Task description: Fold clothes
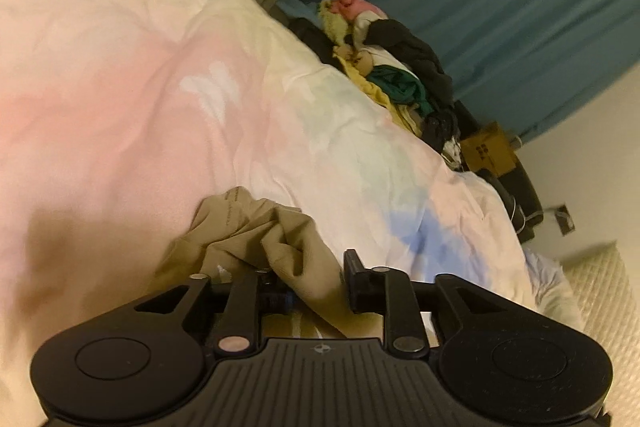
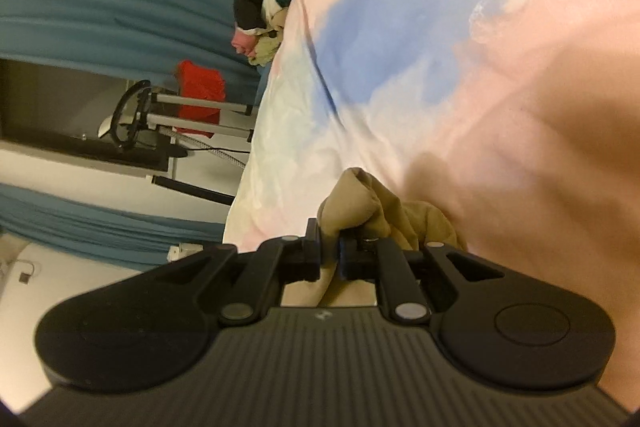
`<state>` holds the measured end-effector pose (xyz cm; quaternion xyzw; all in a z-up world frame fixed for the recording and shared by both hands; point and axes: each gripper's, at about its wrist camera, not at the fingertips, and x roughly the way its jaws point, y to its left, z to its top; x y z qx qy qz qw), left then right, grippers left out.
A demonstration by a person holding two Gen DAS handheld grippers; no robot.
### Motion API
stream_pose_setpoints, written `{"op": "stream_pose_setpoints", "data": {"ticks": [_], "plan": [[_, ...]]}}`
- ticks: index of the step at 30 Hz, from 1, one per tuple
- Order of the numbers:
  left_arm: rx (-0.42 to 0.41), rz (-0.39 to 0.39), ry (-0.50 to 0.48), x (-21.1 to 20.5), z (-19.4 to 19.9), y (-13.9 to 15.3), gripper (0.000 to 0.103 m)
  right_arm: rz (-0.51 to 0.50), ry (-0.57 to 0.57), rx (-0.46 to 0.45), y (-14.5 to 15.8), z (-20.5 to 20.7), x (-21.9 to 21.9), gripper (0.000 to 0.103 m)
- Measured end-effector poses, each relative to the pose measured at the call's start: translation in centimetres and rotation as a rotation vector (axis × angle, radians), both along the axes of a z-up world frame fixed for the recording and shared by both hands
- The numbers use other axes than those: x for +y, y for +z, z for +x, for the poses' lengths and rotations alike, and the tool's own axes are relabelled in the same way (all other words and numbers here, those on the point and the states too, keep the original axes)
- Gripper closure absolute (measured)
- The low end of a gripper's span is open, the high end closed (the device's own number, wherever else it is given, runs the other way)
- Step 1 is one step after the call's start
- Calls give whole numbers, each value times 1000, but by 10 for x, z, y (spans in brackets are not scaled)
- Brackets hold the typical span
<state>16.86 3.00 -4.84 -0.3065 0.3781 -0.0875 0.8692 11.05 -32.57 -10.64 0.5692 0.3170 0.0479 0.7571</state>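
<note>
The tan cloth [image 2: 360, 203] is pinched tight by the right gripper [image 2: 330, 255] just above the bed cover [image 1: 120, 67] – but the left gripper [image 1: 316, 277] has its jaws partly apart with cloth loose between them, so that side could slip and drop.

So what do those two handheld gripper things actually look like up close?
Both the left gripper and the right gripper are matte black plastic: a ribbed body, round discs on each side, linkage bars with silver pivot pins, and two flat black fingers.
</note>
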Motion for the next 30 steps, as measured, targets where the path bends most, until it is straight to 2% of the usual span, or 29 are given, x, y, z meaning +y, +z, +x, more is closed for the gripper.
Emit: {"op": "stream_pose_setpoints", "data": {"ticks": [2,3,4,5,6,7,9,11,13,14,16,18,19,26,30], "plan": [[-40,38,-17,-5,-6,6,49,-23,14,-19,6,-4,2,87],[-60,63,-27,-7,-10,9,46,-32,20,-37,10,-7,4,78],[-76,89,-38,-9,-13,13,41,-41,27,-55,15,-9,6,61],[-92,116,-49,-12,-18,17,33,-50,33,-74,19,-12,7,52],[-109,143,-59,-14,-22,21,29,-60,41,-92,23,-15,9,35],[-125,164,-68,-17,-27,26,21,-71,55,-115,29,-19,12,29],[-158,201,-91,-21,-38,34,17,-108,94,-166,41,-26,19,29],[-188,243,-118,-25,-48,41,8,-159,139,-222,54,-35,27,29],[-221,300,-141,-29,-58,46,3,-267,163,-276,69,-44,37,31],[-234,331,-148,-32,-62,47,2,-324,168,-291,73,-48,40,35],[-239,397,-164,-37,-65,46,2,-421,189,-291,77,-50,46,58],[-235,443,-185,-42,-62,41,2,-506,217,-268,76,-48,52,72],[-223,464,-188,-43,-58,36,2,-544,228,-249,72,-42,56,76],[-127,569,-184,-42,-20,-7,2,-776,271,-148,43,4,77,79],[-90,554,-173,-38,-7,-21,2,-877,277,-134,29,22,83,80]]}}
